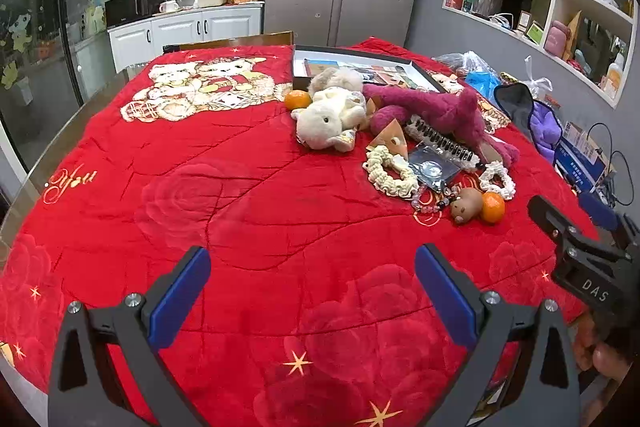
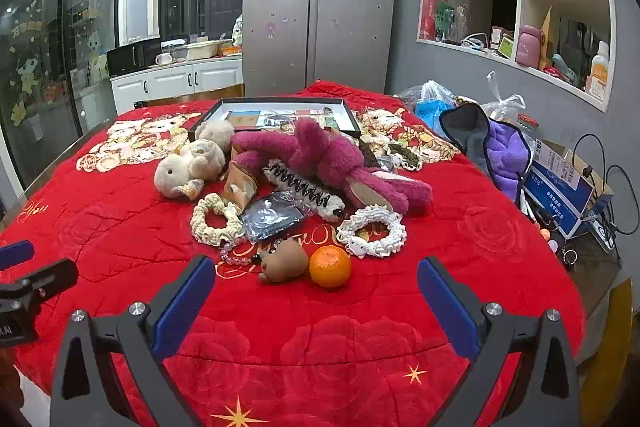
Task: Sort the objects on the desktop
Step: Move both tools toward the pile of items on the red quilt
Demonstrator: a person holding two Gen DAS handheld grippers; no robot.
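A heap of small things lies on a red blanket (image 2: 100,227): a magenta plush (image 2: 320,155), a white plush rabbit (image 2: 184,167), two cream scrunchies (image 2: 214,219), a brown toy animal (image 2: 282,261), an orange (image 2: 330,265) and a bead bracelet (image 2: 236,257). Behind them sits a black-rimmed tray (image 2: 280,101). A second orange (image 1: 297,99) rests by the white plush rabbit (image 1: 328,117). My right gripper (image 2: 316,291) is open, just short of the orange and brown toy. My left gripper (image 1: 312,287) is open over bare blanket (image 1: 160,155), left of the heap.
A purple and grey cloth (image 2: 500,151), plastic bags (image 2: 432,99) and a blue-and-white box (image 2: 560,195) with cables crowd the table's right edge. A fridge (image 2: 316,11), white cabinets (image 2: 176,81) and wall shelves (image 2: 520,19) stand behind. The right gripper's body (image 1: 592,267) shows at the left view's right edge.
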